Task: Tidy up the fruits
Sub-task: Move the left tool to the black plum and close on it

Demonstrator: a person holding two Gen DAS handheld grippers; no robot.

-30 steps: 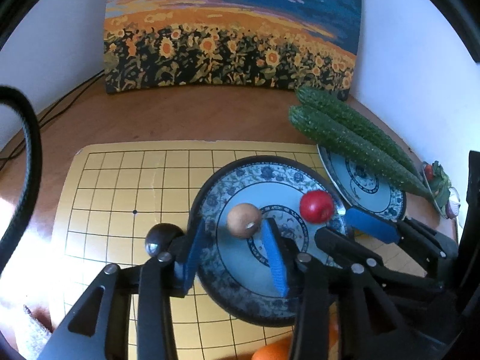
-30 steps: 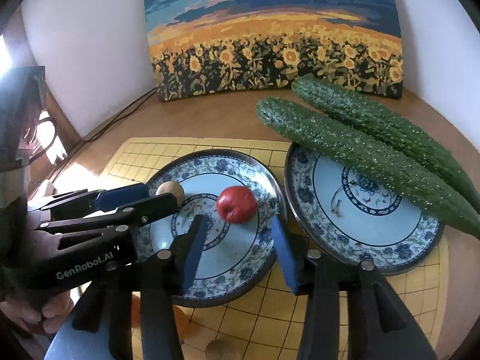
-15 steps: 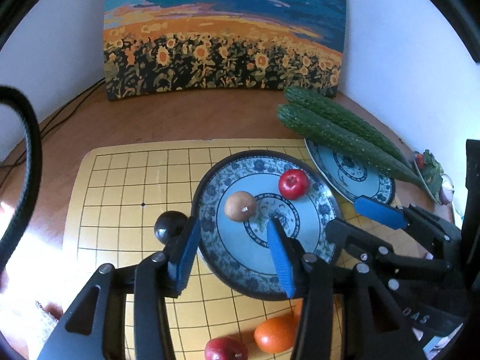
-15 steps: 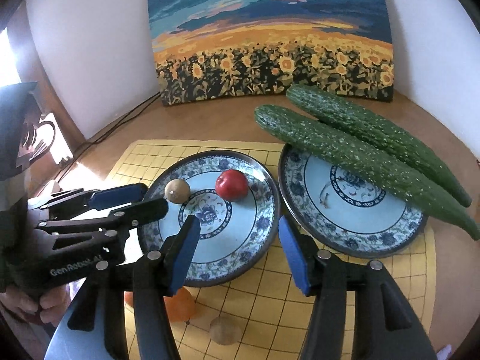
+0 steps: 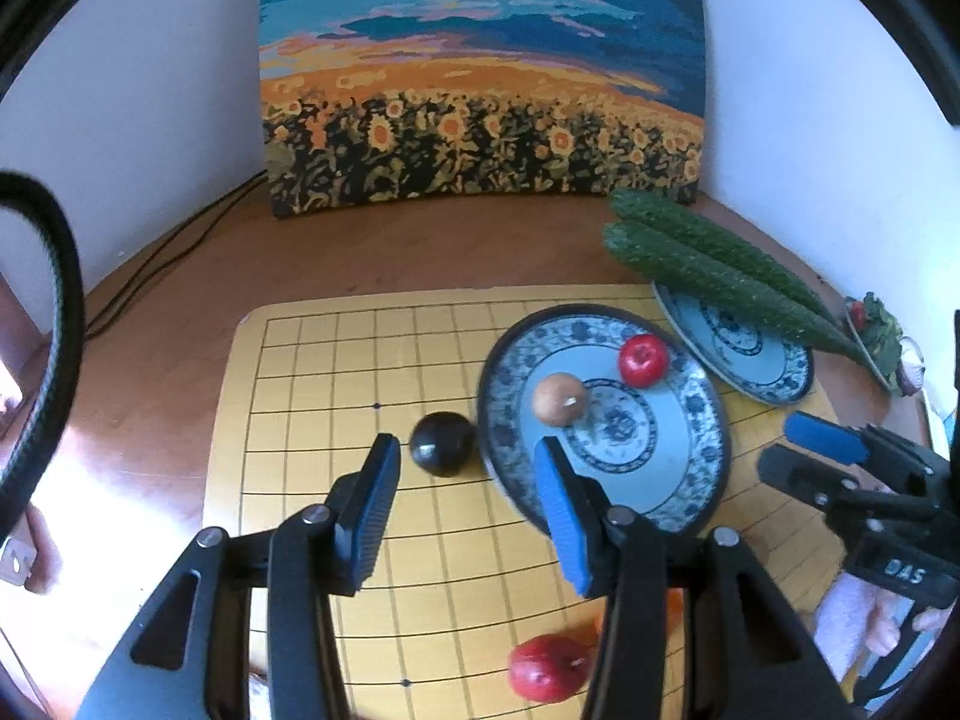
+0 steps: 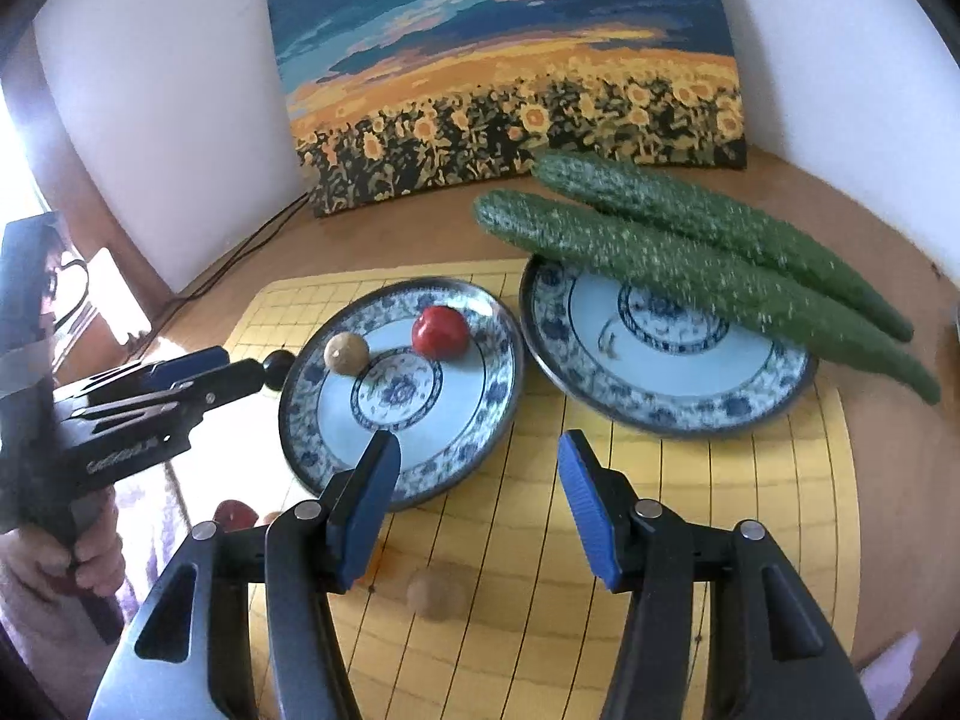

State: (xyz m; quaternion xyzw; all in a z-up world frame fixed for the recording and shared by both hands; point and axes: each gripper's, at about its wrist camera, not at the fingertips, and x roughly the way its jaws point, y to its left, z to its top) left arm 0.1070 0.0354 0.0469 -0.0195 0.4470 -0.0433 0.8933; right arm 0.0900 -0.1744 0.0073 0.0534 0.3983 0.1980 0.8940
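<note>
A blue-patterned plate (image 5: 690,480) (image 6: 480,420) on the yellow grid board holds a small red fruit (image 5: 643,360) (image 6: 440,332) and a tan round fruit (image 5: 559,399) (image 6: 346,353). A dark round fruit (image 5: 443,443) (image 6: 277,367) lies on the board left of the plate. My left gripper (image 5: 465,516) is open and empty, just in front of the dark fruit. My right gripper (image 6: 477,507) is open and empty above the board in front of the plates. A red fruit (image 5: 549,667), an orange one (image 5: 672,606) and a tan one (image 6: 435,597) lie on the board's near part.
A second patterned plate (image 6: 660,384) (image 5: 756,360) stands to the right, with two long cucumbers (image 6: 690,258) (image 5: 714,276) resting across its far rim. A sunflower painting (image 5: 480,90) leans on the back wall. Cables (image 5: 150,264) run along the table's left.
Both grippers have pulled back from the plate and stayed open. The left one has shifted left, so the dark fruit now lies between its fingers' line. More of the near board shows.
</note>
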